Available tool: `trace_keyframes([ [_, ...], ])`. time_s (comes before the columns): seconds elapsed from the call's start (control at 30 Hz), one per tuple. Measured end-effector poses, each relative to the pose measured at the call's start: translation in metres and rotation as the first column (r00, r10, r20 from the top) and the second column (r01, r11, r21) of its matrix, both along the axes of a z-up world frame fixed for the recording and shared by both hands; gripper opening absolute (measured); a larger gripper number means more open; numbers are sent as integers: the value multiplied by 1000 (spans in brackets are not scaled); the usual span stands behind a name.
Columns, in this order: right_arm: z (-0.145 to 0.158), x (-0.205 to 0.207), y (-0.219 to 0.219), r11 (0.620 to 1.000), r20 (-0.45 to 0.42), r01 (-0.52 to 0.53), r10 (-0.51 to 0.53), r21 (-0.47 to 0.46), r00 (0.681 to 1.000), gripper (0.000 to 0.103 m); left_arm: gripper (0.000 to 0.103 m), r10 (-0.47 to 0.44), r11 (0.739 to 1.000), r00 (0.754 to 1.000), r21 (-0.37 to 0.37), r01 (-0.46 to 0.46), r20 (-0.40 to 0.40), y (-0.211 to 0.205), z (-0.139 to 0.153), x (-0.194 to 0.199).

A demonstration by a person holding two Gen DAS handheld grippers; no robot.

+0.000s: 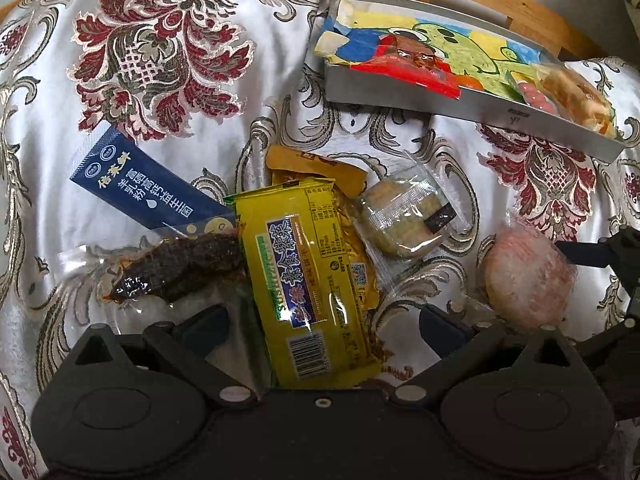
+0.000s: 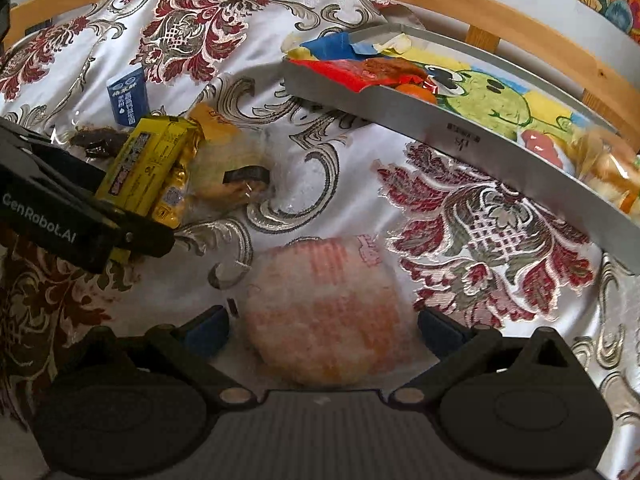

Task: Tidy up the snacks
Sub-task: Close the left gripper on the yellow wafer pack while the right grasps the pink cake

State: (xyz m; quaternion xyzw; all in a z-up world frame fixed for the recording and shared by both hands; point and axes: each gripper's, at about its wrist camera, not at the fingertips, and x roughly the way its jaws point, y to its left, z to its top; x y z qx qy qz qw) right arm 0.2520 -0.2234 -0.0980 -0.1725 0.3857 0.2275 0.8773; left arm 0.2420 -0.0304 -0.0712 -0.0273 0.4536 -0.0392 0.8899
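Six loose snacks (image 1: 316, 280), one tray (image 1: 460, 106)

A home is suggested, probably a bedroom: a white damask bedspread (image 1: 168, 80) with red flowers is spread over a soft surface, and a wooden bed frame (image 2: 480, 4) is seen behind.

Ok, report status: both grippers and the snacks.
Left gripper open around yellow packet. Right gripper open around pink round snack. Grey tray part filled. Nothing blocking.
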Motion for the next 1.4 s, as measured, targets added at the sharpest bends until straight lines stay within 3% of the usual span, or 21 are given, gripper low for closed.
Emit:
trace_keyframes([
  [0.13,-1,1,-1,1000,-3,7,-7,29,1000,101,92,20,1000,1000,-5,-20,17,2,1,-2],
  [0.4,1,-8,11,999,7,-31,31,28,999,82,64,60,998,998,-17,-59,30,9,2,-7],
  [0.67,2,-14,18,999,25,-45,44,21,999,77,53,68,997,997,-36,-67,26,8,1,-7],
  [1.07,11,-31,34,993,141,-79,92,-93,986,76,48,41,985,999,-169,-46,-34,4,4,-19],
  [1.4,30,-44,29,981,260,-23,73,-193,963,76,46,-21,985,1000,-169,19,-11,-6,8,-24],
])
